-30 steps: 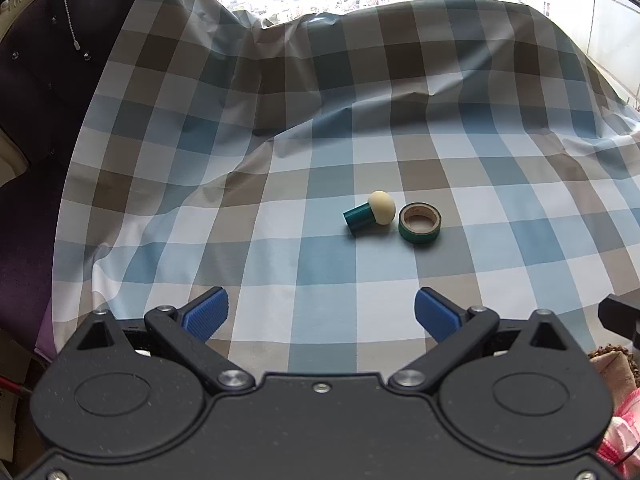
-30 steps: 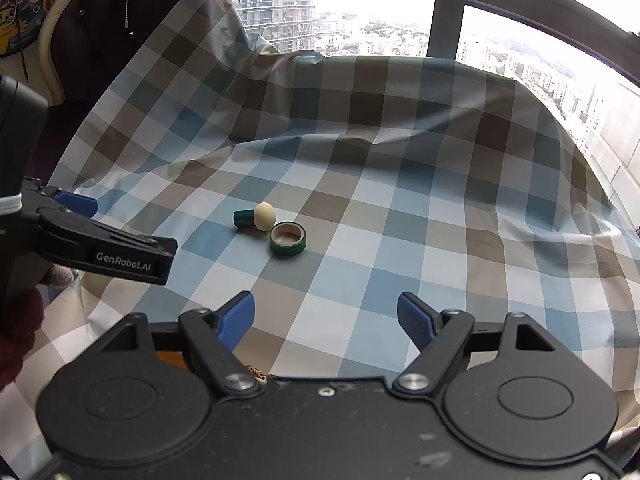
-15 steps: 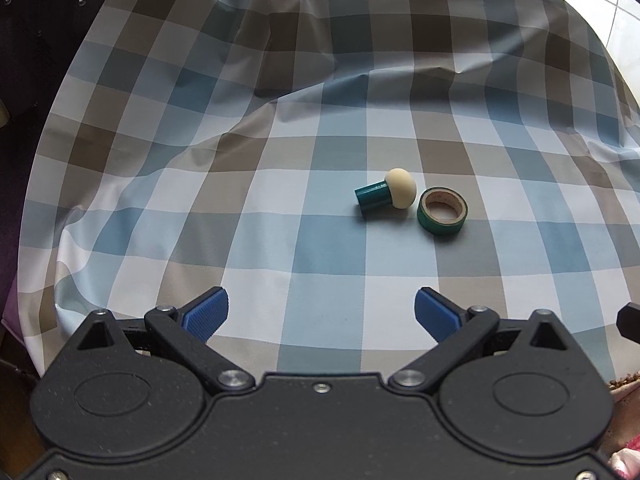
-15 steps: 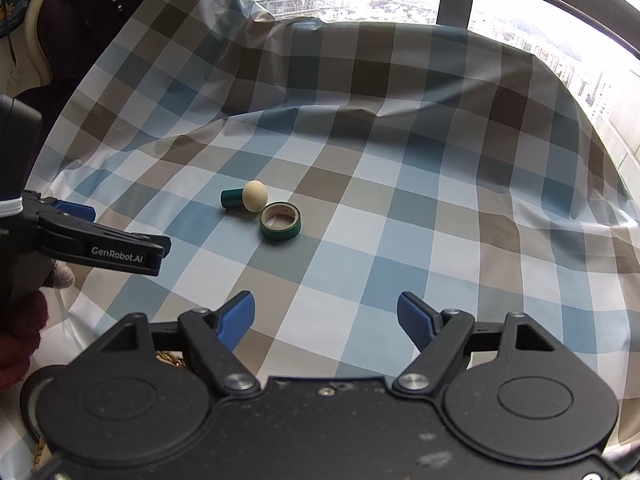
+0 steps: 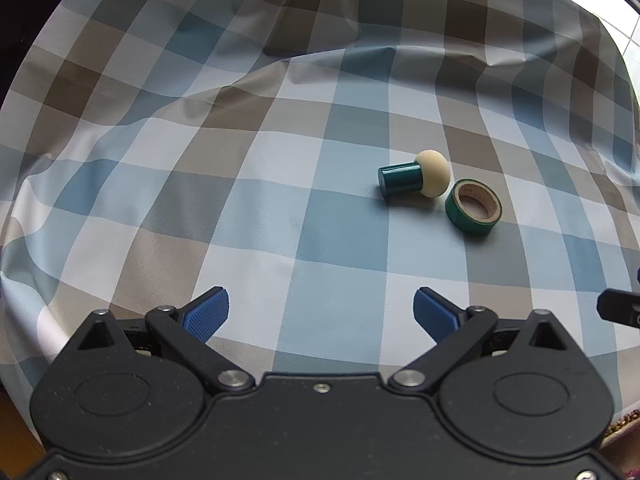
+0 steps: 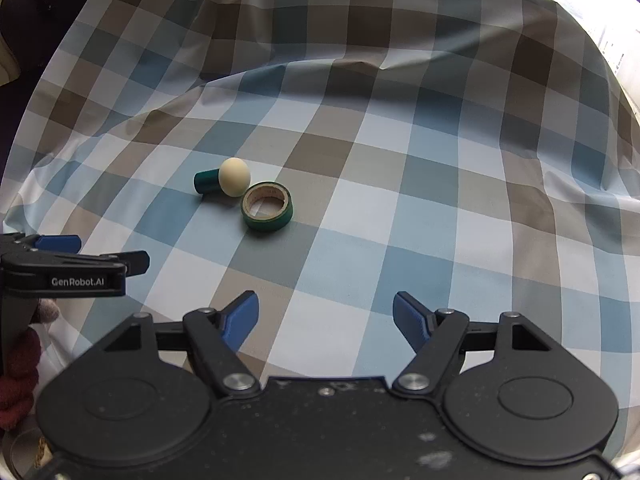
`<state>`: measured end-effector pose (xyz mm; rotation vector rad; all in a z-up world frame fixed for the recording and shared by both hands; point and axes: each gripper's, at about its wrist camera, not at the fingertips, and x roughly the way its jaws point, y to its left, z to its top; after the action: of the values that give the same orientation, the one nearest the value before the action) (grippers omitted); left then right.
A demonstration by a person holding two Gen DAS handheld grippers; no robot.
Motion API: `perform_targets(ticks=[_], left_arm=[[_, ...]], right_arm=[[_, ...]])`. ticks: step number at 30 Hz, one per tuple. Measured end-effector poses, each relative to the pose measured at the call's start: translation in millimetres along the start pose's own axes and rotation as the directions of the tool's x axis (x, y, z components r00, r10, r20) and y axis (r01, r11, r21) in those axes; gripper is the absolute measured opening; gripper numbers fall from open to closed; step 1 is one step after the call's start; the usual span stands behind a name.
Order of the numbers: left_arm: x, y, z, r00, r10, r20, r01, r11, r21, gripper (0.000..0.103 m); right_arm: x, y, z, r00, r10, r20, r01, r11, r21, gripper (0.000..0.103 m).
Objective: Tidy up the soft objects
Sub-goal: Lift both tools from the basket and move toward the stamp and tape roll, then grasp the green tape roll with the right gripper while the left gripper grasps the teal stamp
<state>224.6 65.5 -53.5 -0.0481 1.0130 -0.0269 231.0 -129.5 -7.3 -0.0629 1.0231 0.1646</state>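
On the table: your cream foam-headed dabber with a dark teal cylindrical handle [image 5: 414, 179] lies on its side on the blue-and-brown checked cloth [image 5: 280, 184], just beside a dark green roll of tape [image 5: 474, 208].
Left tongs [image 5: 320, 312]: wide open, empty, short of both things.
Right tongs [image 6: 325, 318]: wide open, empty, well back.
Approach: aim your tongs across the handle, not the squashy head.
Care: keep clear of the roll.

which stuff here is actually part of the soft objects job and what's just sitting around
Part of the job:
- sponge applicator, cream foam head on a teal handle, lying on its side
- left gripper and right gripper, both open and empty

Just there:
- green tape roll, beside the foam head
- checkered cloth underneath
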Motion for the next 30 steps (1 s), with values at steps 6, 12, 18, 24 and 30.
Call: perform_targets(ticks=[6, 12, 18, 24, 30], left_arm=[[7, -2, 1, 0.997, -0.069, -0.019, 0.069, 0.998, 0.006, 0.096], [9, 5, 1, 0.996, -0.086, -0.016, 0.085, 0.995, -0.042, 0.096], [10, 4, 1, 0.995, -0.095, -0.021, 0.094, 0.995, -0.034, 0.096], [12, 5, 1, 0.994, -0.101, -0.031, 0.1, 0.994, -0.04, 0.096], [14, 5, 0, 0.994, -0.106, -0.036, 0.105, 0.994, -0.043, 0.096]], right_arm=[[28, 16, 34, 1.0, 0.02, 0.007, -0.02, 1.0, -0.008, 0.072], [65, 38, 57, 0.998, 0.055, -0.008, -0.055, 0.998, -0.039, 0.083], [101, 58, 75, 0.999, 0.033, -0.025, -0.034, 0.998, -0.057, 0.085], [132, 58, 77, 0.996, 0.02, -0.084, -0.022, 1.0, -0.018, 0.06], [119, 27, 68, 0.999, 0.019, -0.04, -0.017, 0.999, 0.038, 0.047]])
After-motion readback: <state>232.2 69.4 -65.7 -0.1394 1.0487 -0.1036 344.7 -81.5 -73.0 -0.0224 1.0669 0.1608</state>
